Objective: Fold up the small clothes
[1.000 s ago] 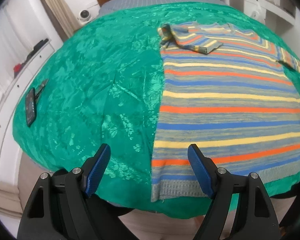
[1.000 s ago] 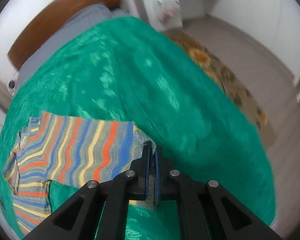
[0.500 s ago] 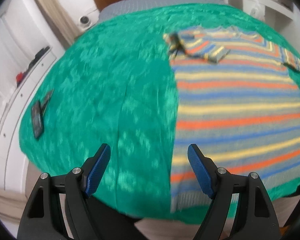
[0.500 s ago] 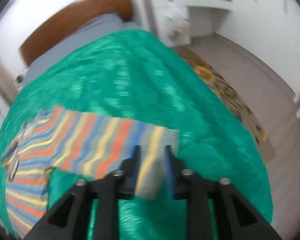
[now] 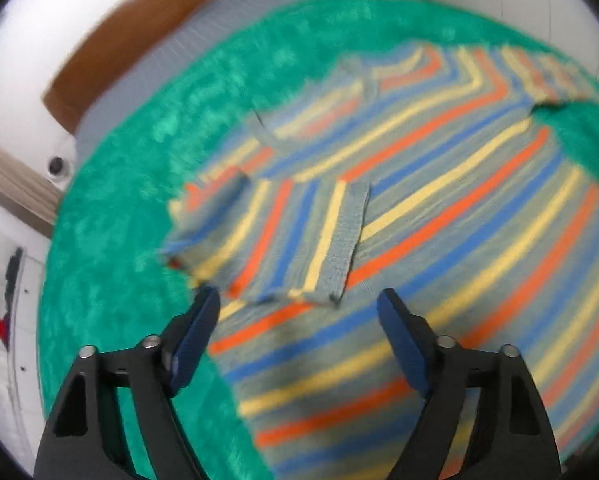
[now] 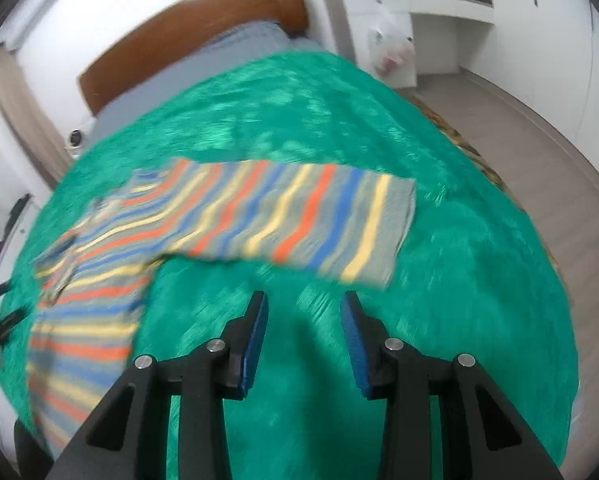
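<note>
A striped knit sweater [image 5: 459,208] in grey, blue, orange and yellow lies flat on a green bedspread [image 5: 111,248]. Its left sleeve [image 5: 291,240] is folded in over the chest. My left gripper [image 5: 299,304] is open and empty, just short of that sleeve's cuff edge. In the right wrist view the right sleeve [image 6: 291,216] lies stretched out to the right on the bedspread [image 6: 459,280]. My right gripper [image 6: 303,300] is open and empty, just below the sleeve, over bare bedspread. Both views are motion-blurred.
A brown headboard [image 6: 187,40] and grey sheet [image 6: 219,56] are at the far end of the bed. White drawers [image 5: 11,320] stand to the left. A white desk [image 6: 399,28], a patterned rug [image 6: 471,152] and grey floor lie to the right.
My right gripper has opened and let go of the right sleeve, which now lies spread on the bed. My left gripper has moved up the sweater from its hem to the folded left sleeve.
</note>
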`<state>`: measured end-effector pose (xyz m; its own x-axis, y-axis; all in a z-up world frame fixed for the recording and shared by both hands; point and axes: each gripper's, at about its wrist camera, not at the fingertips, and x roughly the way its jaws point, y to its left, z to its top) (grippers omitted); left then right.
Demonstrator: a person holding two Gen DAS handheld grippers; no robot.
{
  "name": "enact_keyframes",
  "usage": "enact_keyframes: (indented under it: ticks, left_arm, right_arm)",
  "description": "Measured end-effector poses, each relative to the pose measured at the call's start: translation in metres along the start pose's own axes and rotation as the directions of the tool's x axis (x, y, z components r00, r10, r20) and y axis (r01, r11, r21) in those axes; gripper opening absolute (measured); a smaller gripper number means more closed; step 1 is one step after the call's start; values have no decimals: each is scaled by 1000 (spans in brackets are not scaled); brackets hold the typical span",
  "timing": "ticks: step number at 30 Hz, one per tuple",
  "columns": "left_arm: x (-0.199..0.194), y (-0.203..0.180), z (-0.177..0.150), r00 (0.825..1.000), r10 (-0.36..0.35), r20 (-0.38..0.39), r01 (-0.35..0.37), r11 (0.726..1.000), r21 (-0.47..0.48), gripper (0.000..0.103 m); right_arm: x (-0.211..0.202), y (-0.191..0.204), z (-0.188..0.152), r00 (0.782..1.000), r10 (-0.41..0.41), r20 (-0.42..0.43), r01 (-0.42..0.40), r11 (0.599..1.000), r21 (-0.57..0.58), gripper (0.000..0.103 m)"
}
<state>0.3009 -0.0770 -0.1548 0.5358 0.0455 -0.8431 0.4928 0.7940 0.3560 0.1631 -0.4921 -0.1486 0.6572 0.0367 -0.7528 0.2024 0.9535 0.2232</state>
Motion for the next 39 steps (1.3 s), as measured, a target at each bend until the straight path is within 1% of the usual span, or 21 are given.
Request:
enact_keyframes:
  ticks: [2,3,4,6,7,10,12,13,14,16,17,19,20,21,22,23,25,27,30,34,39]
  left_arm:
    - [26,3,4,998,-38,-58,38,999,0,78]
    - [34,3,5,996,-52,-70,52,999,2,78]
    - [40,5,6,995,-66,-70,67,998,2,74]
    - [43,10,8,990,-125,-65,124,992,-22,34]
    - [43,16,10,984,-159,-74,156,986,-54,5]
    - [27,39,11,986,-167,-3,165,977,-139,4]
    - [12,76,5,984,-168,63,179,945,-274,4]
    - [3,109,-5,984,-148,97,174,906,-385,4]
    - [0,131,-15,986,-128,107,164,873,-459,4]
    - [-2,176,-43,994,-67,91,109,783,-612,4]
    - [2,202,-63,999,-4,46,35,732,-680,3]
    - [14,236,-96,995,82,-57,-97,651,-753,3]
    - [24,254,-119,987,102,-126,-162,588,-792,3]
    - [29,261,-130,982,109,-158,-191,561,-806,3]
    - [39,270,-148,975,99,-198,-220,518,-826,3]
    - [46,272,-158,975,76,-209,-218,503,-836,3]
    - [59,272,-172,974,36,-224,-213,482,-850,3]
    - [69,267,-173,974,26,-227,-212,478,-853,3]
    - [75,260,-171,971,49,-236,-229,496,-837,2]
    - [83,264,-176,974,47,-222,-216,496,-841,3]
    - [79,265,-181,976,53,-209,-207,508,-836,3]
  right_arm:
    - [-19,10,-19,1000,9,23,-8,1000,-14,39]
    - [-25,16,-27,999,17,29,-17,1000,-15,40]
    - [-30,20,-34,999,22,34,-21,1000,-17,39]
    - [-37,29,-43,999,20,48,-19,999,-29,40]
    - [-41,33,-49,998,21,54,-19,999,-38,40]
    - [-49,48,-59,997,33,68,-30,998,-52,40]
    - [-52,59,-60,996,53,78,-48,997,-54,40]
    - [-55,65,-61,994,64,84,-59,997,-57,40]
    - [-58,71,-63,993,75,88,-70,996,-59,40]
    - [-60,84,-65,992,95,86,-89,993,-75,40]
    - [-59,90,-66,992,99,84,-92,992,-84,40]
    - [-55,102,-70,991,111,77,-103,989,-105,40]
    - [-51,109,-72,991,114,66,-107,988,-112,40]
    - [-48,114,-74,992,116,54,-109,987,-116,40]
    - [-44,118,-76,993,115,42,-109,987,-117,40]
    - [-40,123,-78,994,109,29,-105,987,-120,40]
    - [-34,132,-80,996,91,3,-90,987,-133,40]
    - [-30,138,-79,998,66,-12,-67,988,-142,40]
    - [-26,142,-78,999,18,-35,-23,989,-148,40]
    - [-29,143,-75,998,-48,-32,42,986,-162,40]
    - [-33,149,-75,994,-102,-23,95,973,-209,40]
